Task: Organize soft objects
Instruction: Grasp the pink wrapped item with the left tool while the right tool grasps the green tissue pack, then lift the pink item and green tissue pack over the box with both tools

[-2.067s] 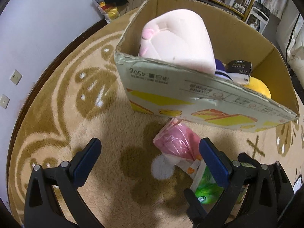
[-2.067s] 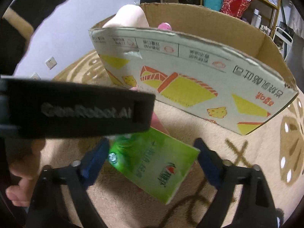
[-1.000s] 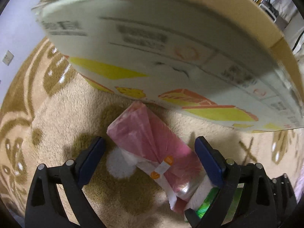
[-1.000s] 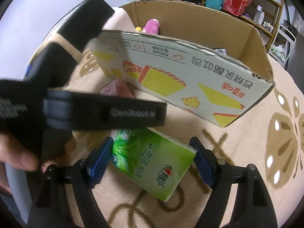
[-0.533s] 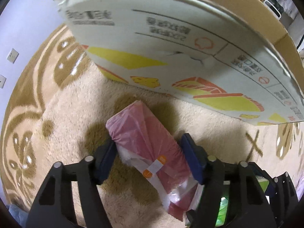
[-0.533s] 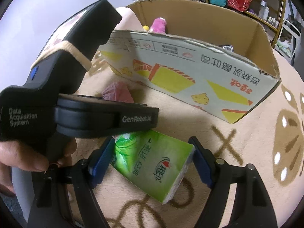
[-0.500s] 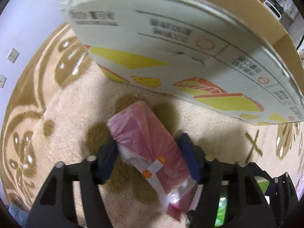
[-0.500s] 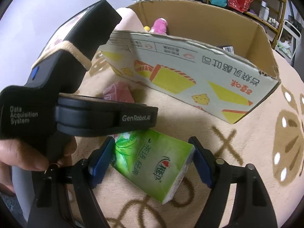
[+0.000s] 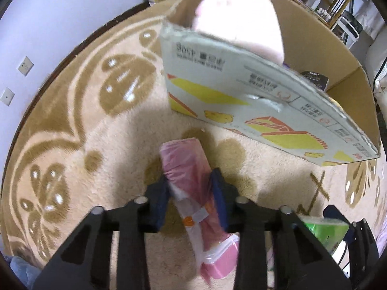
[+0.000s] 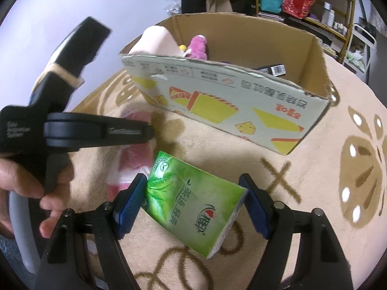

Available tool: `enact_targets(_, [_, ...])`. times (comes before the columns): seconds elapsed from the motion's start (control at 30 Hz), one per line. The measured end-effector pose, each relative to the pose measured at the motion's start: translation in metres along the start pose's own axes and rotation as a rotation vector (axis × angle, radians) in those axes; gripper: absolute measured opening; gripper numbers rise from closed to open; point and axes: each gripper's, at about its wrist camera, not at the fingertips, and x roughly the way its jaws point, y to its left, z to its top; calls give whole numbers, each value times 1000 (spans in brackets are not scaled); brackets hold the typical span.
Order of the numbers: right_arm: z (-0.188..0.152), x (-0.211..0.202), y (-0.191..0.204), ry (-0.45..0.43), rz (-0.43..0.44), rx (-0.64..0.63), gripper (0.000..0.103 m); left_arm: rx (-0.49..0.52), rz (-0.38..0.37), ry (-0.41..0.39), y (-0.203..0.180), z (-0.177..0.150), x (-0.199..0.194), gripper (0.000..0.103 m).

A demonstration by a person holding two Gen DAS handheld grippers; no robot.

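My left gripper (image 9: 191, 194) is shut on a pink plastic-wrapped soft pack (image 9: 188, 169), lifted above the carpet. It shows partly in the right wrist view (image 10: 135, 154), behind the left gripper body (image 10: 72, 130). My right gripper (image 10: 196, 203) is shut on a green tissue pack (image 10: 193, 200), held above the carpet; the pack also shows at the lower right of the left wrist view (image 9: 324, 229). The open cardboard box (image 9: 254, 101) stands ahead (image 10: 217, 104) and holds a pale pink plush (image 9: 239, 17), a magenta plush (image 10: 198, 47) and other items.
A beige patterned round carpet (image 9: 72, 125) covers the floor. A white wall with sockets (image 9: 24, 65) is on the left. Shelves with bags and bottles (image 10: 302, 2) stand behind the box. The person's hand (image 10: 21, 183) holds the left gripper.
My left gripper closed on the pink pack and lifted it back from the box. My right gripper kept its hold on the green pack and rose, so more of the box interior shows.
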Motion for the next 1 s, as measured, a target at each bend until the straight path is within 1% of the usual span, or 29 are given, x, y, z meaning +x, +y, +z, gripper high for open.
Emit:
enact_targets(0.13, [-1, -7, -3, -18, -19, 31, 81, 37, -3, -28, 4, -2, -16, 17])
enact_targets(0.2, [-1, -9, -5, -22, -23, 40, 81, 48, -12, -36, 6, -9, -24, 16])
enact_targets(0.27, [1, -11, -4, -28, -28, 42, 81, 62, -3, -52, 7, -11, -29, 15])
enact_targets(0.3, [1, -13, -3, -34, -34, 40, 81, 70, 0, -60, 4, -16, -26, 15])
enact_targets(0.37, [2, -16, -3, -47, -45, 39, 81, 87, 9, -91, 0, -15, -35, 15])
enact_targets(0.43, [5, -19, -3, -66, -48, 44, 81, 94, 20, -121, -22, -8, -58, 14])
enact_targets(0.47, [5, -22, -4, -76, -50, 45, 81, 97, 26, -138, -16, -10, -62, 14])
enact_targets(0.57, [9, -31, -4, -113, -58, 49, 80, 97, 52, -195, -14, -11, -90, 14])
enact_targets(0.6, [10, -33, -4, -122, -58, 50, 80, 93, 58, -210, -25, 1, -102, 14])
enact_targets(0.73, [15, -52, -4, -196, -67, 54, 80, 66, 75, -280, -20, 9, -128, 14])
enact_targets(0.87, [24, -67, -5, -255, -75, 62, 79, 9, 24, -349, -10, 16, -161, 14])
enact_targets(1.0, [33, -76, -9, -299, -83, 70, 79, -7, -7, -424, -5, 22, -182, 14])
